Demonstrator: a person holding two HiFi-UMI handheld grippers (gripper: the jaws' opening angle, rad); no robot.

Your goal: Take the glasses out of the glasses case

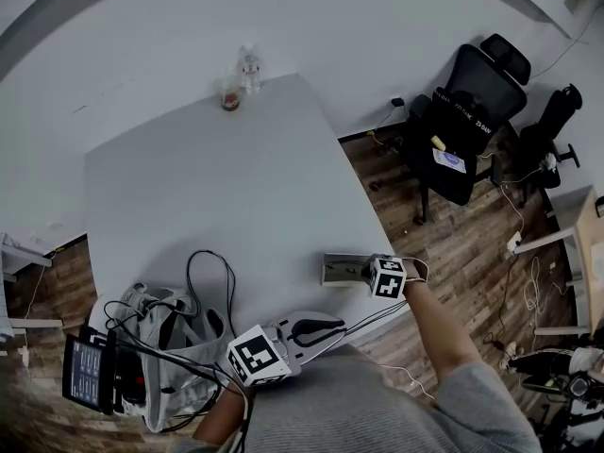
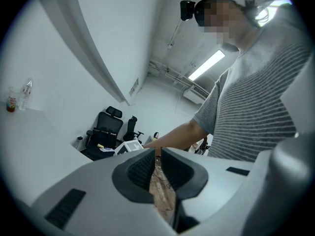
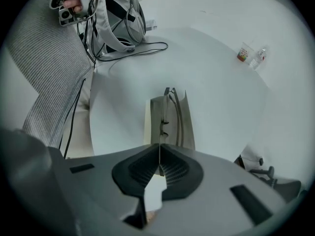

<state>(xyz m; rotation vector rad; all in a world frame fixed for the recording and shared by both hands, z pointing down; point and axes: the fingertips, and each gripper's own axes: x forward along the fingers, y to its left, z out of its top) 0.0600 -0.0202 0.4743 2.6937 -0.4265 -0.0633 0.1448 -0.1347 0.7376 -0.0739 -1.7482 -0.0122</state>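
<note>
Clamping the glasses case (image 1: 335, 274) by the table (image 1: 236, 168) edge, right gripper (image 3: 159, 163) jaws closed; left gripper (image 2: 156, 156) jaws slightly apart.

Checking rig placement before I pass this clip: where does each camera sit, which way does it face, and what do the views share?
Head view: on the head, facing steeply down at the table; shows both forearms, left gripper, right gripper.
Left gripper view: on that gripper, facing level across the room; shows its slightly parted jaws, the torso, right arm.
Right gripper view: facing down at the glasses case; jaws closed on its thin edge, shirt at left.
Shared: all three show the bottle.
</note>
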